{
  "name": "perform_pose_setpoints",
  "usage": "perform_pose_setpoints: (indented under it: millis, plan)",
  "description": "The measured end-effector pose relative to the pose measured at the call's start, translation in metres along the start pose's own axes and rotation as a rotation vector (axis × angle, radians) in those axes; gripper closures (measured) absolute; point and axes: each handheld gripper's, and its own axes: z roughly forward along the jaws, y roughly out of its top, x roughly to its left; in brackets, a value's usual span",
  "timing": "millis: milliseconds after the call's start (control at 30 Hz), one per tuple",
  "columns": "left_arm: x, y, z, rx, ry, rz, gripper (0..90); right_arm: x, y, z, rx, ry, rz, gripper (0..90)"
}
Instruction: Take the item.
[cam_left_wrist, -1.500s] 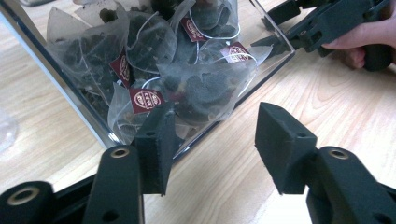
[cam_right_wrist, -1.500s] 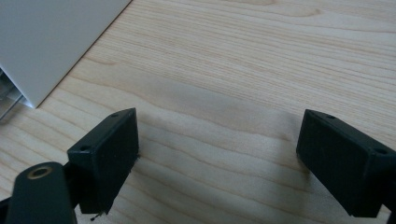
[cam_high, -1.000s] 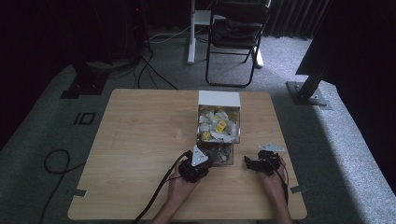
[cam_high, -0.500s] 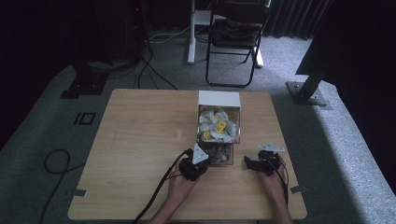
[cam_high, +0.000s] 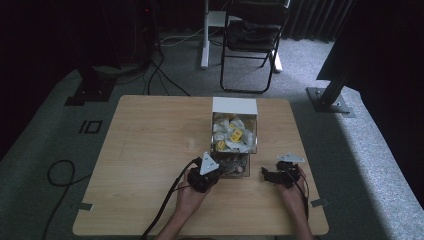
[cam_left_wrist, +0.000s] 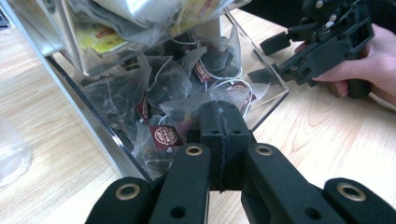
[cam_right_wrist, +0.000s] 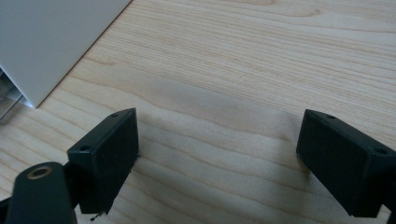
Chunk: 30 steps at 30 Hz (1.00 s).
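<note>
- At the bottom centre of the left tool's own view, the left tool (cam_left_wrist: 223, 140) has its jaws pressed flat together at the open mouth of a clear dispenser tray (cam_left_wrist: 273, 100). Whether a thin string or bag edge is pinched between them cannot be told.
- Just beyond the tips, mid-frame, lies the pile of dark tea bags (cam_left_wrist: 173, 93) with red tags; one red tag (cam_left_wrist: 167, 135) sits just left of the tips.
- Risk, as a judgement: if nothing is pinched, pulling back would come away empty; if a string is caught, tangled strings could drag several bags out or shift the dispenser.
- In the upper right of that view, the right tool (cam_left_wrist: 275, 58) stands with jaws apart, held in a hand, just beside the tray.
- The right tool's own view shows its wide-apart jaws over bare bench (cam_right_wrist: 224, 70), holding nothing.
- The high view adds the layout: the white-topped dispenser box (cam_high: 234, 125) at centre, the left tool (cam_high: 218, 169) at its near end, and a chair (cam_high: 252, 40) beyond the bench.
</note>
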Motion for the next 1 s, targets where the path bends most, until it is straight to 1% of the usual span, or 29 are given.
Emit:
perform_pose_setpoints:
  millis: [200,500,733,1000]
  plan:
    - [0.001,0.002,-0.005,-0.002,-0.004,0.013,90.0,0.000,0.000,0.000,0.000,0.000,0.000,12.6]
    - [0.005,0.004,-0.016,-0.025,-0.014,0.000,90.0,0.000,0.000,0.000,0.000,-0.001,0.000,12.6]
    - [0.007,0.007,-0.025,-0.033,-0.020,0.001,90.0,0.000,0.000,0.000,0.000,0.000,0.000,12.6]
    - [0.009,0.008,-0.032,-0.035,-0.012,0.006,90.0,0.000,0.000,0.000,0.000,0.000,0.000,12.6]
